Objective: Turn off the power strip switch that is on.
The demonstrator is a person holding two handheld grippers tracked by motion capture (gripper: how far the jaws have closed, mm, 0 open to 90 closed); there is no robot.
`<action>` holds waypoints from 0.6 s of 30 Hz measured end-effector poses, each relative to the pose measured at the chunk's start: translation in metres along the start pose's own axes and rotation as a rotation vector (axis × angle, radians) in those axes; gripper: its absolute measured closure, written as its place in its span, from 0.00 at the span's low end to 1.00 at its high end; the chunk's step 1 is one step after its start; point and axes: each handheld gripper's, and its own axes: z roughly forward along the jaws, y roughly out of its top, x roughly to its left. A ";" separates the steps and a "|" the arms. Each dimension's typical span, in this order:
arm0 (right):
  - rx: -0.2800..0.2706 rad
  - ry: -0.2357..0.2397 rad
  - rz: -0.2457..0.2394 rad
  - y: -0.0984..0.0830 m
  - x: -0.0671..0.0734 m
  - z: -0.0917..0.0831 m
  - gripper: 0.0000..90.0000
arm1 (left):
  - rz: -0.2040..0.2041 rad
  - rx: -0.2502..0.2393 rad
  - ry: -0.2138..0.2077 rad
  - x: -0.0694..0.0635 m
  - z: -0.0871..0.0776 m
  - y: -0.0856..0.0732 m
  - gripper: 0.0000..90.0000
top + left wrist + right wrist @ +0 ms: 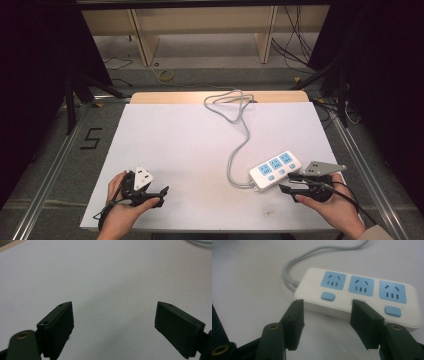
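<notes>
A white power strip (275, 170) with three blue sockets and three blue buttons lies on the white table top (190, 150), at the front right. Its grey cable (240, 145) winds to the far edge. My right gripper (286, 182) stands open just in front of the strip's near long side. In the right gripper view the strip (374, 302) lies right beyond the gripper (327, 303), with nothing between the pads, and the cable (294, 262) leaves at the upper left. My left gripper (162, 196) rests at the front left. Its jaws (114, 304) are wide open over bare table.
A wooden strip (220, 96) borders the table's far edge. Metal rails (50, 175) run along both sides. Beyond are wooden shelf legs (142, 45), loose floor cables (300, 40), and a "5" mark (91, 138) on the floor.
</notes>
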 end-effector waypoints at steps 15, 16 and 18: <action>0.083 -0.044 0.045 0.020 -0.007 -0.006 0.74 | -0.005 -0.007 -0.004 0.001 0.001 0.001 0.17; 0.097 -0.050 0.044 0.022 -0.007 -0.006 0.77 | -0.005 -0.007 -0.004 0.001 0.001 0.001 0.17; 0.114 -0.058 0.045 0.025 -0.008 -0.006 0.82 | -0.009 -0.012 -0.002 0.001 0.001 0.001 0.17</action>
